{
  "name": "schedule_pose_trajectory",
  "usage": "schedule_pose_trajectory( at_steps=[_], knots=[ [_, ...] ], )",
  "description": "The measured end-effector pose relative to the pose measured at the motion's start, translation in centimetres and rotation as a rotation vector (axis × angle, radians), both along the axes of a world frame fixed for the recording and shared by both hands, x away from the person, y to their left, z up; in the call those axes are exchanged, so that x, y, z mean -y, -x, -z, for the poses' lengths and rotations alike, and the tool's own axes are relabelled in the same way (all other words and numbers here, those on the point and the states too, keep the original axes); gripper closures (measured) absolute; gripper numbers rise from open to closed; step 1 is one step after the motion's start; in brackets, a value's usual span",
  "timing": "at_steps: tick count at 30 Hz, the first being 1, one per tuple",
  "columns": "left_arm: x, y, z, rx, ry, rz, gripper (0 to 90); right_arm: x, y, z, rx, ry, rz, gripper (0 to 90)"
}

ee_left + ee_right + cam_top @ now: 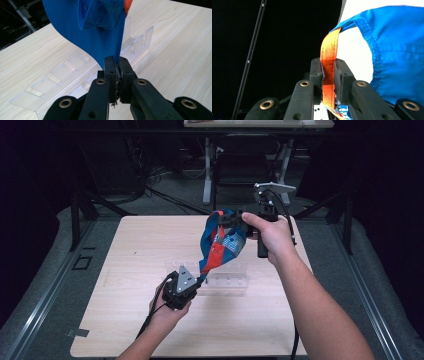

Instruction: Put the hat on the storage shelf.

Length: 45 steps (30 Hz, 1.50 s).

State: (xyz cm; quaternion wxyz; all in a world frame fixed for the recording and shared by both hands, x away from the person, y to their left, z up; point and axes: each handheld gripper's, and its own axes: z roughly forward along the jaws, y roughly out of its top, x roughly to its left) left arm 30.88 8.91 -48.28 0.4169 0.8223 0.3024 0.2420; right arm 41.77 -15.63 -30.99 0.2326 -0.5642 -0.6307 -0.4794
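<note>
A: Where does the work stand?

B: Both grips look made. The right claw (239, 220), upper middle of the high view, is clamped on the orange strap (329, 72) of a blue cloth bag (220, 242); the right gripper view shows the strap pinched flat between the jaws. The left claw (196, 282), lower and just left of centre, is closed on a thin blue edge of the same bag (100, 37), the jaws nearly meeting on it.

A: So the bag is off the worktop?

B: Yes, it hangs slanting between the two claws, above the pale wooden worktop (125, 270). I'd judge the picking-up done; spreading, folding or setting it down is still to come (which one I can't tell).

A: Anything in the way?

B: A clear plastic rack (227, 281) lies on the worktop right under the hanging cloth, its slotted dividers standing up. The bag's lower end could catch on them if lowered straight. Beyond the far edge there are table legs and cables, well apart.
</note>
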Motion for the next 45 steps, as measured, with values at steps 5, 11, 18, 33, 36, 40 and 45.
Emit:
schedule_pose_trajectory(
  at_steps=[5, 11, 18, 33, 36, 40, 45],
  knots=[
    [-0.2, -0.1, 0.3, -0.007, 0.002, -0.009, 88.0, -0.1, -0.2, 0.4, -0.003, 0.002, 0.002, 78.5],
    [-0.2, -0.2, 0.7, -0.021, 0.006, -0.014, 88.1, 0.1, -0.4, 1.2, -0.013, 0.004, 0.004, 78.5],
    [-0.3, -0.3, 1.3, -0.025, 0.006, -0.014, 88.1, -0.2, -0.6, 1.9, -0.023, 0.014, 0.002, 78.5],
    [-0.8, -0.6, 2.2, -0.036, 0.018, -0.015, 88.2, -0.6, -1.0, 3.6, -0.048, 0.029, -0.004, 78.3],
    [-0.9, -0.5, 2.4, -0.031, 0.018, -0.013, 88.3, -0.6, -1.0, 3.6, -0.039, 0.045, -0.001, 78.1],
    [-1.1, -0.6, 2.5, -0.033, 0.019, -0.012, 88.2, -0.5, -0.9, 3.6, -0.029, 0.067, 0.010, 75.3],
    [-1.3, -0.6, 3.0, -0.043, 0.020, -0.012, 88.2, 0.0, -0.8, 3.4, -0.009, 0.078, 0.021, 69.3]
  ],
)
